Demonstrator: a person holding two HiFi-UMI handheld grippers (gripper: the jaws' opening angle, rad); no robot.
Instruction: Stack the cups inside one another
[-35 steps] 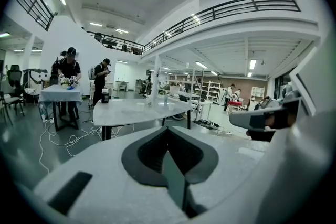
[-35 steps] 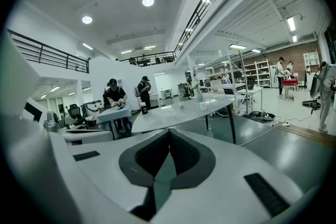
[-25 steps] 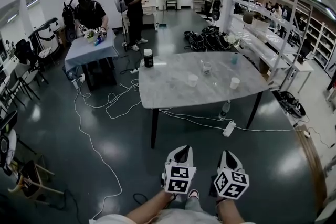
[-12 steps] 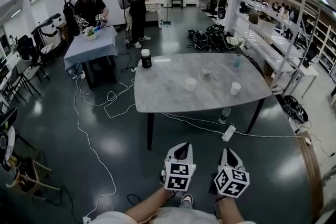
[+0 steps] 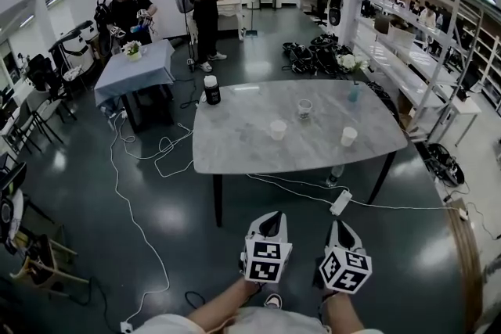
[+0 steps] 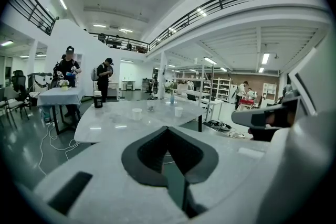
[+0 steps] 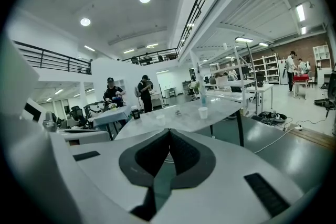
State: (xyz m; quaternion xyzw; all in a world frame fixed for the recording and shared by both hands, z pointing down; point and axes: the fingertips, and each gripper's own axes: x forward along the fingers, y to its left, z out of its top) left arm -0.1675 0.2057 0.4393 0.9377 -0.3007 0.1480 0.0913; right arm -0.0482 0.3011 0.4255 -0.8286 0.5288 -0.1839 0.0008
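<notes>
Head view: the left gripper and the right gripper sit side by side low in the frame, above dark floor. Both point toward a table that stands well apart from them, ahead. Each gripper's own view shows its jaws clenched together with nothing between them, so both are empty.

Three cups stand on the pale, marble-look tabletop, all well apart from one another. A white cup is near the middle. A second white cup is toward the right edge. A clear cup stands farther back, between the two. All three are upright with mouths facing up, so each long axis runs vertically. A dark jar with a pale lid stands at the far left corner of the table.

The white cups look like thin paper or plastic. They are probably very light, easy to crush, and likely to slide or tip on the smooth top. The safest hold seems to be a gentle pinch on the wall just under the rim, one jaw inside and one outside.

The clear cup looks stiffer and more slippery, and it may be breakable; its material cannot be told from here. For nesting, a lifted cup should stay mouth up and go straight down into another.
</notes>
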